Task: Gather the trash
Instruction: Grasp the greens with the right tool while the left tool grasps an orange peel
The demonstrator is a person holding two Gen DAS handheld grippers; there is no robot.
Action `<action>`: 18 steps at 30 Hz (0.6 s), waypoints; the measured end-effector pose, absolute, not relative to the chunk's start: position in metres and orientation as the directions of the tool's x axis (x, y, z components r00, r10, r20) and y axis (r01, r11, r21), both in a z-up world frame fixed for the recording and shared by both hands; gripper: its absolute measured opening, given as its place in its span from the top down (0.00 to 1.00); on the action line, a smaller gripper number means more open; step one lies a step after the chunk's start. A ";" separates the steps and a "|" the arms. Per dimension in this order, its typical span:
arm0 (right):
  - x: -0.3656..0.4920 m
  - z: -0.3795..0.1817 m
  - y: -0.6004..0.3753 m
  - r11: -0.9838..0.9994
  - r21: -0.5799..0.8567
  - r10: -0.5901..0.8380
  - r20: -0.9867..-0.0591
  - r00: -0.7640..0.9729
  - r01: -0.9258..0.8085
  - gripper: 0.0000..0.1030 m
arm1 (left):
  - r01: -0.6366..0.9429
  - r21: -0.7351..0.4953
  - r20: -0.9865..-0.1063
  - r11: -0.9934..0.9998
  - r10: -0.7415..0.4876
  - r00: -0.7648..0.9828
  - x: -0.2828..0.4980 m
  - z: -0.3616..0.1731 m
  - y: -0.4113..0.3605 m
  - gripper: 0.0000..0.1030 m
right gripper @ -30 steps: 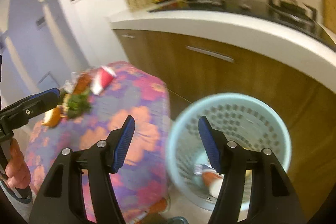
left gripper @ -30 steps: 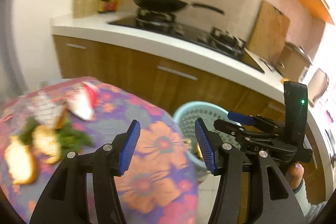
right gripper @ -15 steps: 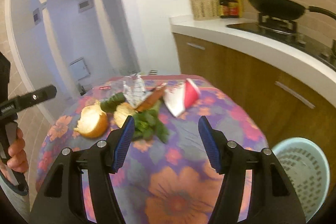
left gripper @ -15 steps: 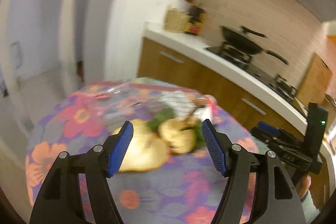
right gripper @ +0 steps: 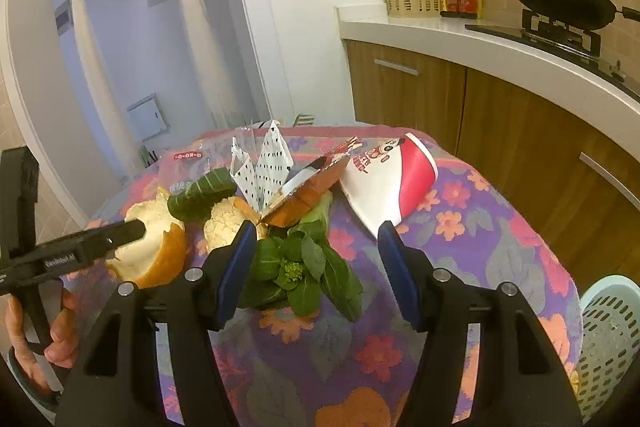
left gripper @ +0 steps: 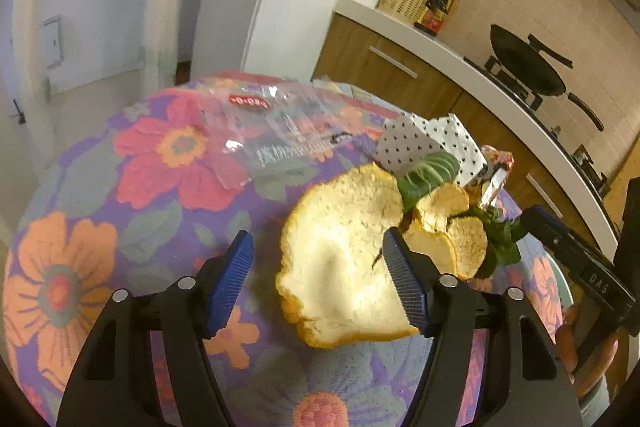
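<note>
most trash remains on the table [right gripper: 460, 267], with both the left gripper [left gripper: 320, 279] over the big peel [left gripper: 344, 251] and the right gripper [right gripper: 316, 267] over the greens [right gripper: 300, 267] holding jaws released and empty, the basket [right gripper: 608, 339] waiting

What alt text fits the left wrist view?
The open left gripper hovers over a large citrus peel on a flowered tablecloth. Smaller peels, greens and a clear wrapper lie beyond, before kitchen cabinets.
</note>
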State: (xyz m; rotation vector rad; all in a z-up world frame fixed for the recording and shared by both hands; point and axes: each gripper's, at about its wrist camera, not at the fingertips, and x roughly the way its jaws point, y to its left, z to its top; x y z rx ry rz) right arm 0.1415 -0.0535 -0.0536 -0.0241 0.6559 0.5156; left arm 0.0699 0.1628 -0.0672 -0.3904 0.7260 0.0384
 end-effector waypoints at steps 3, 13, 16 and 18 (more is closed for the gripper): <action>0.146 -0.057 -0.047 0.880 0.121 0.431 -0.611 0.664 -0.460 0.43 | -0.151 -0.335 -0.663 0.930 -0.119 0.739 0.073 -0.071 0.161 0.43; 0.154 -0.067 -0.033 0.879 0.082 0.399 -0.666 0.630 -0.470 0.43 | -0.166 -0.338 -0.704 0.926 -0.131 0.698 0.077 -0.082 0.160 0.92; 0.155 -0.069 -0.030 0.882 0.072 0.386 -0.676 0.627 -0.466 0.46 | -0.165 -0.329 -0.700 0.930 -0.123 0.703 0.076 -0.081 0.159 0.93; 0.158 -0.071 -0.030 0.882 0.082 0.389 -0.682 0.619 -0.464 0.51 | -0.169 -0.329 -0.699 0.929 -0.120 0.705 0.074 -0.081 0.158 0.93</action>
